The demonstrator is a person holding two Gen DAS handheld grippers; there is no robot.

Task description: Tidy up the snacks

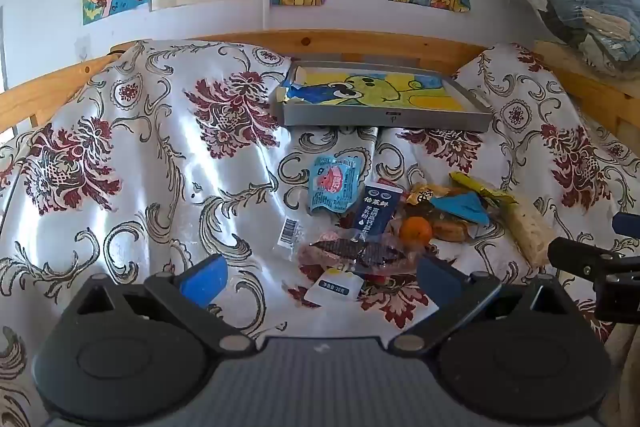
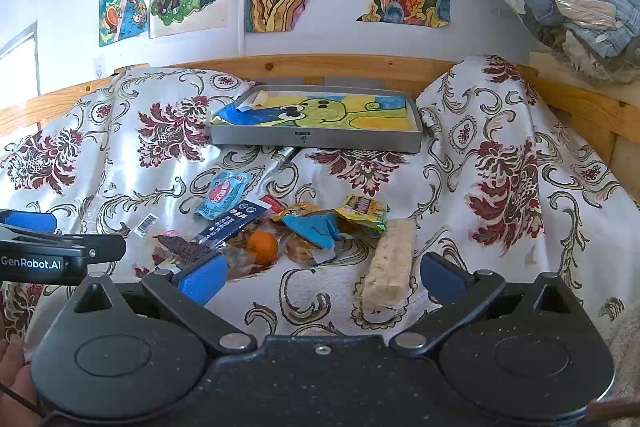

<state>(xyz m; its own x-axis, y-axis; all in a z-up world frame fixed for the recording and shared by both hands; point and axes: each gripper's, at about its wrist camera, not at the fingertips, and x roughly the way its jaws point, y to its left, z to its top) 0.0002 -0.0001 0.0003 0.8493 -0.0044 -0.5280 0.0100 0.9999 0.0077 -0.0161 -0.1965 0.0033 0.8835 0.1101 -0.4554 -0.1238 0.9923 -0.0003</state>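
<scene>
Judging by the bedspread [image 2: 120, 155], nothing is sorted yet: left gripper [image 1: 320, 277] gapes wide and empty, the snacks [image 2: 280, 231] lie heaped mid-cloth, the tray [image 2: 316, 141] behind holds none, right gripper [image 2: 320, 277] equally wide, empty.

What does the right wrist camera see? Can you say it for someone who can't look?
An open right gripper hovers above a pile of snacks on a flowery cloth: a pale rice bar, a small orange and wrapped packets. Behind sits a grey tray lined with a cartoon drawing; the left gripper pokes in from the left.
</scene>
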